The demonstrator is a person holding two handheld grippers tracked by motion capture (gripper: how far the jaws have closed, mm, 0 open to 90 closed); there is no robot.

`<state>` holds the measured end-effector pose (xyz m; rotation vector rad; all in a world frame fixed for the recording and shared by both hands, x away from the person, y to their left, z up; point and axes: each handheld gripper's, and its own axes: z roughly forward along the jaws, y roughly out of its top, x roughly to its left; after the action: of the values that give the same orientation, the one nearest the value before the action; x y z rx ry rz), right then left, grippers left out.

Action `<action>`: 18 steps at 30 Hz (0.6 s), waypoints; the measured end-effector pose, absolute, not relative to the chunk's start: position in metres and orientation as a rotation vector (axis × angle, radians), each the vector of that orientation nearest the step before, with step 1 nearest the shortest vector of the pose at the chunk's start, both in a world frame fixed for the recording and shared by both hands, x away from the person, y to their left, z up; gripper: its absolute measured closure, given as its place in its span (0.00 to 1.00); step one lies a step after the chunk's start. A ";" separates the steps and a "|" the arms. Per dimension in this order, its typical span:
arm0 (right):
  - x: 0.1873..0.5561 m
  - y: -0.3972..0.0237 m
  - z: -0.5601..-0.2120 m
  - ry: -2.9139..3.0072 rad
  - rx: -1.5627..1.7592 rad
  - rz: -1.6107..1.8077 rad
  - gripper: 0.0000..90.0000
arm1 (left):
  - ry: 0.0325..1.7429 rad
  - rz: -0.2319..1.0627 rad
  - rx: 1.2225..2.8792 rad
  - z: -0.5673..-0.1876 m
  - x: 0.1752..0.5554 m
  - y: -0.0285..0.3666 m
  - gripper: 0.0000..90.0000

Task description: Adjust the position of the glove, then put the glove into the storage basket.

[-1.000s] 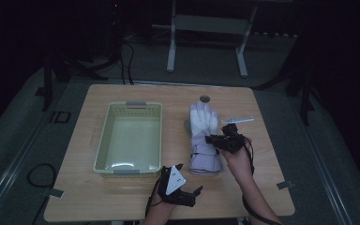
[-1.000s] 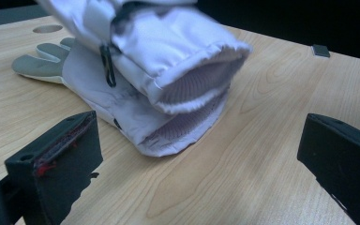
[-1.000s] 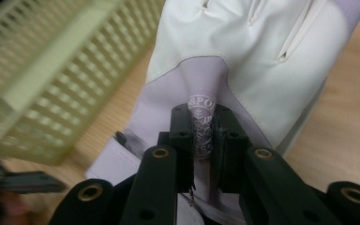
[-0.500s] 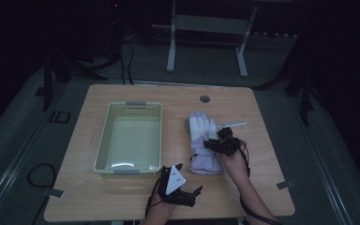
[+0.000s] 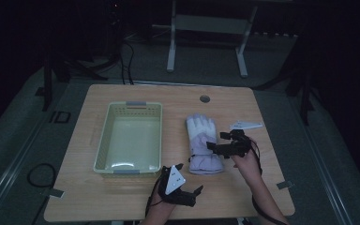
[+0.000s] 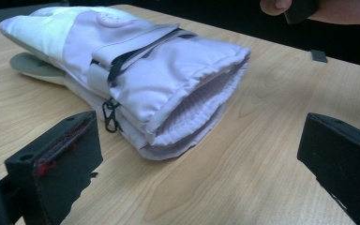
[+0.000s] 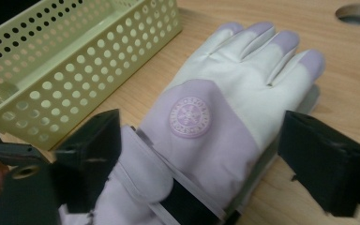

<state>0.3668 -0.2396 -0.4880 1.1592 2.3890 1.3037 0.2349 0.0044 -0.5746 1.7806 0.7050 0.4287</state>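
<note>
Jaws of right gripper (image 5: 215, 141): just opened, now spread wide to either side of glove (image 5: 203, 143) at its wrist strap, pads clear of the fabric, nothing gripped. Jaws of left gripper (image 5: 187, 180): parted wide, empty, aimed level at the glove's open cuff from the near desk edge, well short of contact. Left hand (image 5: 166, 204): low at the near edge, unmoved against both earlier high-view pictures. Right hand (image 5: 244, 161): drawn back toward the near side against a second ago. Glove: lilac and cream, padded, round snowflake badge on the back, black strap and small clip at the cuff; flat on desk (image 5: 136, 93), fingers pointing away, cuff toward the person; pulled nearer with the right hand, so the round hole (image 5: 205, 99), a second ago just at its fingertips, now stands apart beyond them. Basket (image 5: 104, 140): pale green, perforated, empty, left of the glove and apart from it. Small pale flat piece (image 5: 245, 125): right of the glove, beyond the right gripper. Assessment: glove let go after a short drag toward the person; probably a re-grip to follow, basket the likely destination, glove not yet lifted.
</note>
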 end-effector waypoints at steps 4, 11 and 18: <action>0.363 -0.250 -0.489 2.354 1.034 1.365 0.19 | 0.675 0.327 1.767 -0.575 0.238 0.006 0.00; 0.360 -0.262 -0.486 2.358 0.934 1.340 0.19 | 0.710 0.304 1.799 -0.564 0.241 0.002 0.00; 0.360 -0.279 -0.473 2.321 0.948 1.321 0.15 | 0.685 0.330 1.752 -0.520 0.249 -0.003 0.00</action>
<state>0.3596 -0.2788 -0.4725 0.9478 2.3206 1.3211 0.2486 -0.0028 -0.5201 1.7517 0.6847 0.3301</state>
